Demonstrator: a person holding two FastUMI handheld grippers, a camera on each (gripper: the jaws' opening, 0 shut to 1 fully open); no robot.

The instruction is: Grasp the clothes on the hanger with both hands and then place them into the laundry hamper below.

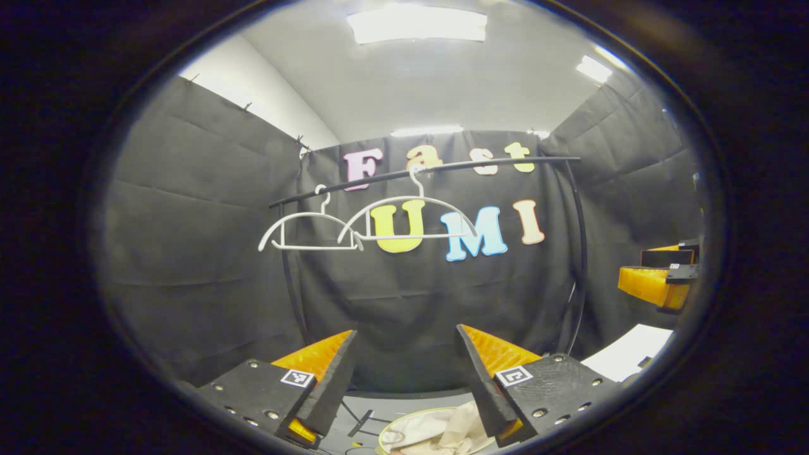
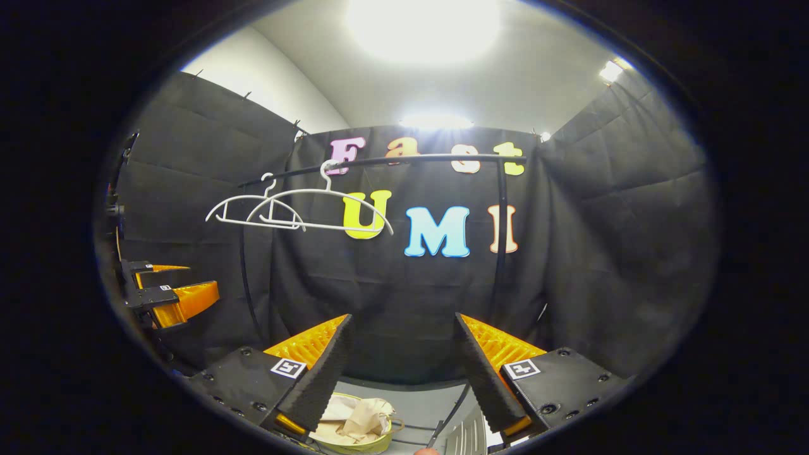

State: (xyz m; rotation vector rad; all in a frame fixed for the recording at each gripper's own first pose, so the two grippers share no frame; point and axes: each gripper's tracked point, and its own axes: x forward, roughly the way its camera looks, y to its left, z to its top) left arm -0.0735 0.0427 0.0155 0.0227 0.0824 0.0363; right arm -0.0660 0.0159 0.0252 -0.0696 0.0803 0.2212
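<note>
Two bare white hangers [image 1: 313, 230] [image 2: 297, 208] hang on a black rail [image 1: 430, 170] [image 2: 392, 161] before the back wall. Cream-coloured clothes [image 1: 442, 430] [image 2: 354, 420] lie crumpled in a round hamper [image 1: 404, 420] [image 2: 373, 444] on the floor below. My left gripper [image 1: 404, 354] stands open above the hamper with nothing between its fingers. Open as well, my right gripper [image 2: 401, 344] is empty. In the left gripper view the right gripper [image 1: 660, 278] shows at the right edge. In the right gripper view the left gripper [image 2: 167, 294] shows at the left edge.
The rail's black uprights [image 1: 578, 253] [image 2: 499, 253] run down to the floor near the hamper. A white sheet [image 1: 629, 351] lies low at the right in the left gripper view. Black cloth walls close in the booth on three sides.
</note>
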